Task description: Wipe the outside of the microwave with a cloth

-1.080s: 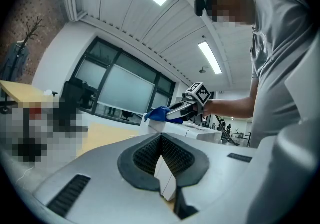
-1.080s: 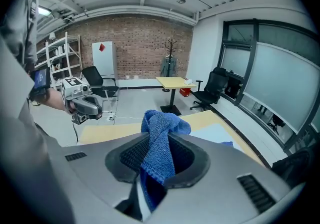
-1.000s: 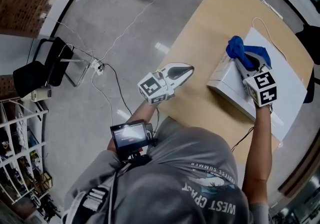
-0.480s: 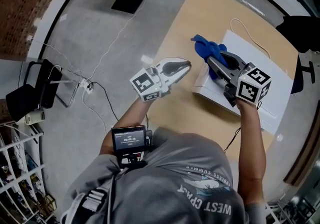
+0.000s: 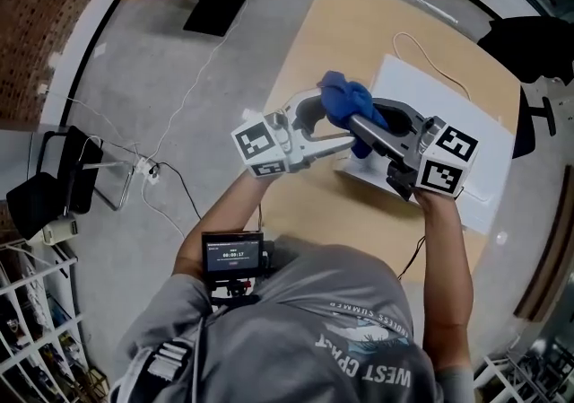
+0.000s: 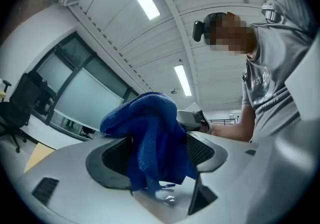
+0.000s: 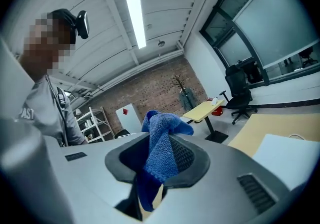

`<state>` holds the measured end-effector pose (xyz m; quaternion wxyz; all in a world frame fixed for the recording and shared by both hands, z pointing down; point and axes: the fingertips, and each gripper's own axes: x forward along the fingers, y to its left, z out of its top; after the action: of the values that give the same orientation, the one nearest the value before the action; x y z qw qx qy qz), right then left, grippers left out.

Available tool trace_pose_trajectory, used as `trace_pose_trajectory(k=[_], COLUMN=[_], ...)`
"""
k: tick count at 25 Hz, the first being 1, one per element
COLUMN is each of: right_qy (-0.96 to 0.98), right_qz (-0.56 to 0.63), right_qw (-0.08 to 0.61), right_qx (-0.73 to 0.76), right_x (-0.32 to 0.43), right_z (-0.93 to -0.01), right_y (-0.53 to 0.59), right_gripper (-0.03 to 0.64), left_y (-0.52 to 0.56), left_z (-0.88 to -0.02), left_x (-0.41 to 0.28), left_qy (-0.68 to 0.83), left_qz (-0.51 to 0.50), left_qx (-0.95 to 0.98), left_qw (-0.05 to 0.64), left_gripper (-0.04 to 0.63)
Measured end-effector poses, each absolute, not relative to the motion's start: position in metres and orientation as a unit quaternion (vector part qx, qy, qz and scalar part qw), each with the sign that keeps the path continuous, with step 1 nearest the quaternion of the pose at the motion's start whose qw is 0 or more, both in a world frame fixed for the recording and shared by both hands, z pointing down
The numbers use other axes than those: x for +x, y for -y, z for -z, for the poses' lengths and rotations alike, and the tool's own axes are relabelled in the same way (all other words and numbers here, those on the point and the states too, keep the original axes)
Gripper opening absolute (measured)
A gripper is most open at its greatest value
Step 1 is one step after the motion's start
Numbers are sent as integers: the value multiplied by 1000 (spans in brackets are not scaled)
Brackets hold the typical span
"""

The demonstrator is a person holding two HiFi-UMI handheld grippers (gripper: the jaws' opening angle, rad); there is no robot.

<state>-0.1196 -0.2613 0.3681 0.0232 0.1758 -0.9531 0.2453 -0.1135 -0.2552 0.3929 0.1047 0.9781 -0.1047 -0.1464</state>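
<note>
Head view looked down on a person in a gray shirt (image 5: 314, 320) who held one gripper in each hand. Both grippers met over a tan table (image 5: 359, 24). The white microwave (image 5: 471, 105) sat on that table, under and just behind the right gripper (image 5: 359, 127). A thin white cord (image 5: 421, 44) lay on the table beside the microwave.

The blue cloth (image 5: 345, 98) was up in the air between the two grippers, not on the microwave. The right gripper had its dark jaws pinched tight on the cloth. In the right gripper view the cloth (image 7: 162, 148) was squeezed in the narrow gap of the right gripper (image 7: 160, 160), with one end sticking up and the other end hanging down.

The left gripper (image 5: 334, 119) came at the cloth from the other side. Its white jaws were opening and stood wide apart. In the left gripper view the cloth (image 6: 150, 133) hung loose in the wide gap of the left gripper (image 6: 155, 150), and the pads did not press on it. The tip of the right gripper (image 6: 192, 118) showed just behind the cloth.

A small screen (image 5: 233, 253) sat at the person's chest. On the gray floor (image 5: 179, 51) lay thin wires (image 5: 170, 172), and a black chair (image 5: 49, 186) stood far off to the left.
</note>
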Motion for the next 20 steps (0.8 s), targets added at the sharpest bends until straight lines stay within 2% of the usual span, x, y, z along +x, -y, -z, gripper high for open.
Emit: trace_pose_trajectory(k=[9, 13, 16, 20], right_qy=[962, 964, 963, 960], right_qz=[-207, -194, -191, -174], right_qw=[33, 20, 6, -6], right_qx=[176, 182, 188, 218], right_x=[-116, -116, -116, -111], right_z=[-361, -357, -353, -348], right_y=[255, 260, 264, 268], right_gripper=[105, 154, 200, 233], left_y=[252, 252, 255, 258], left_z=[-384, -381, -382, -382], left_x=[-99, -95, -94, -93], left_qy=[99, 92, 102, 124], left_qz=[124, 120, 114, 99], left_qx=[984, 986, 986, 987], left_qw=[82, 74, 62, 37], left_gripper=[314, 181, 116, 94])
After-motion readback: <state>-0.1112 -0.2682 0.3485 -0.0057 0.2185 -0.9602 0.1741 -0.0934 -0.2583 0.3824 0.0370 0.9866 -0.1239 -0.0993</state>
